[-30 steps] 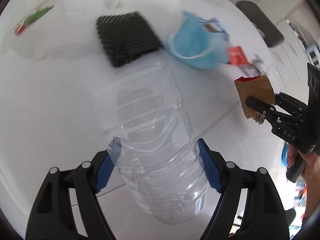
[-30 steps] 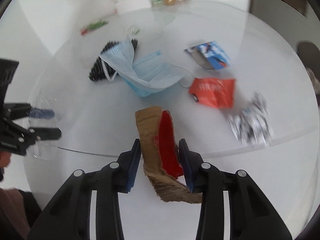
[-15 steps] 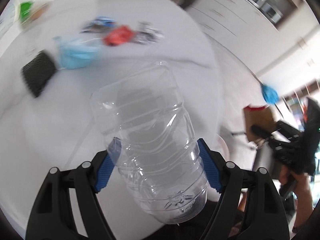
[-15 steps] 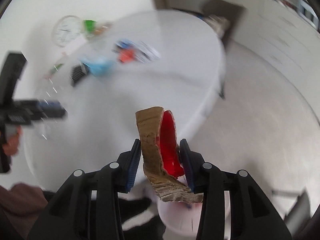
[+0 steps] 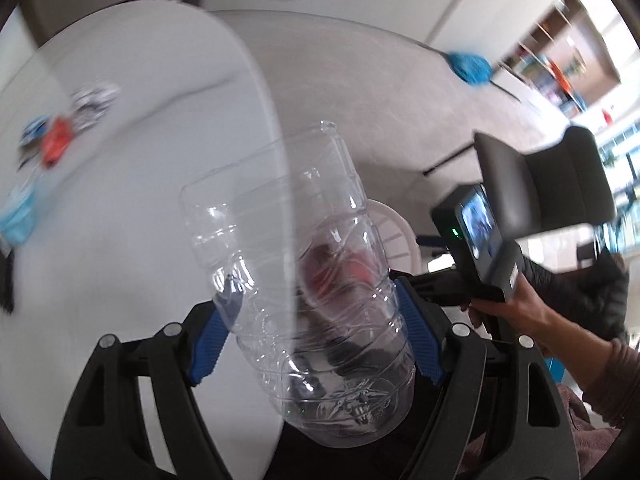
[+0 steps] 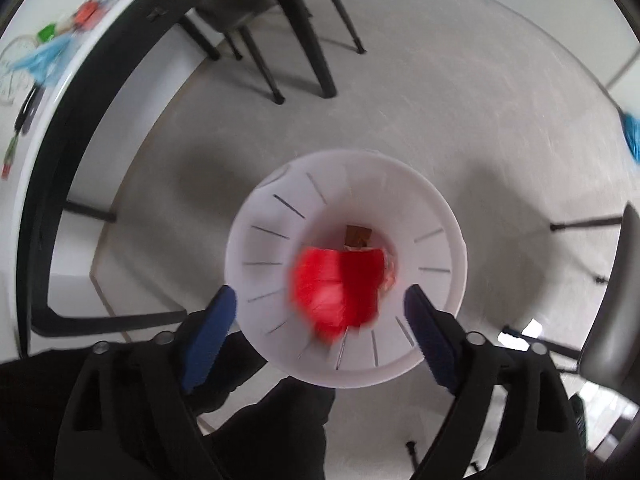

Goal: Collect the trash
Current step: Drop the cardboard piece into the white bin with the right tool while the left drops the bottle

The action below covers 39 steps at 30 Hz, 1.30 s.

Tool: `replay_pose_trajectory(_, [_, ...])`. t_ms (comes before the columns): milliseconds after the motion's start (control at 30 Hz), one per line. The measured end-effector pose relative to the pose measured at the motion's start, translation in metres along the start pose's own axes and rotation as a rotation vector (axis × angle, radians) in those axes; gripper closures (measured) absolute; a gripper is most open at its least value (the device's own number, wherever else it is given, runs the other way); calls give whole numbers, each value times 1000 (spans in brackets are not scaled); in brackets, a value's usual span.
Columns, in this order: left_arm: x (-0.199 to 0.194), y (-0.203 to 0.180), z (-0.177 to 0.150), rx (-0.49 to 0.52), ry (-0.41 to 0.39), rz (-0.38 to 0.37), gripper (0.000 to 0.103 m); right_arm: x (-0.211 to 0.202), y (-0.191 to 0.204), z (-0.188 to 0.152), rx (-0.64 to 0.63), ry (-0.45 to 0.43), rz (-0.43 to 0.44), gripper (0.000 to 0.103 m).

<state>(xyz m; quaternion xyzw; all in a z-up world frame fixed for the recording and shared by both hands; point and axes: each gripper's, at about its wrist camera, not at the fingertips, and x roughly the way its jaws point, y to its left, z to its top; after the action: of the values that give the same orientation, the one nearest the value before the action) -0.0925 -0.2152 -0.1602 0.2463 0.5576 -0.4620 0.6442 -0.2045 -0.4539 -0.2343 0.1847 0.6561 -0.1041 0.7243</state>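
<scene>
My left gripper is shut on a clear plastic bottle, held past the edge of the white table. Through and behind the bottle shows the white slotted bin. My right gripper points straight down over that bin. Its jaws are opening and stand wide apart, touching nothing. The red-and-brown cardboard scrap is a blur below them, falling inside the bin. In the left wrist view a hand holds the right gripper's body; its fingers are hidden.
On the table lie a red wrapper, a silver wrapper and a blue mask. Dark chair legs stand beyond the bin, another chair at the right. A blue mop lies on the grey floor.
Both grippers swung from over the table to the floor bin. The right jaws opened and let go of the cardboard scrap, which drops into the bin. The left still grips the bottle.
</scene>
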Motion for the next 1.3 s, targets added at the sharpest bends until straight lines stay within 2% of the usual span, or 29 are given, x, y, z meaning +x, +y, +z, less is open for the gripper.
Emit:
replay_pose_trajectory(100, [23,-26,8,66,38,-22,29,-25,-19,-11,49,-53,-18,7])
replay_pose_trajectory(233, [50,-54,14,120,76,-48,29,-74,-36,-28,82,-107,-173,5])
replay_pose_trajectory(300, [65,-68,16,148,96,-69,29,-94,-44,-36,95,-137,-215,2])
replay_pose_trajectory(433, [91,-92,17,205,131,-101,29,-127,-66,-49,149,-182,-226,2])
replay_pose_trajectory(567, [115,-106,17,248,176,-100,27,-144,-86,-57,210,-221,-216,2])
replay_pose_trajectory(600, [123,-109,17,258,204,-95,20,-148,-90,-60,226,-232,-205,2])
replay_pose_trajectory(667, [130,-113,18,258,221,-80,12,-153,-97,-61,252,-245,-189,2])
replay_pose_trajectory(733, [131,-117,20,256,221,-74,12,-156,-101,-62,266,-253,-185,2])
replay_pose_trajectory(800, [127,-118,22,250,210,-51,8,-155,-105,-61,271,-248,-188,2])
replay_pose_trajectory(1000, [94,-115,27,236,121,-2,8,-162,-104,-58,266,-263,-175,2])
replay_pose_trajectory(1200, [42,-102,41,166,-7,57,8,-181,-85,-48,225,-308,-161,2])
replay_pose_trajectory(1300, [26,-92,42,132,-30,55,8,-190,-73,-40,195,-326,-147,2])
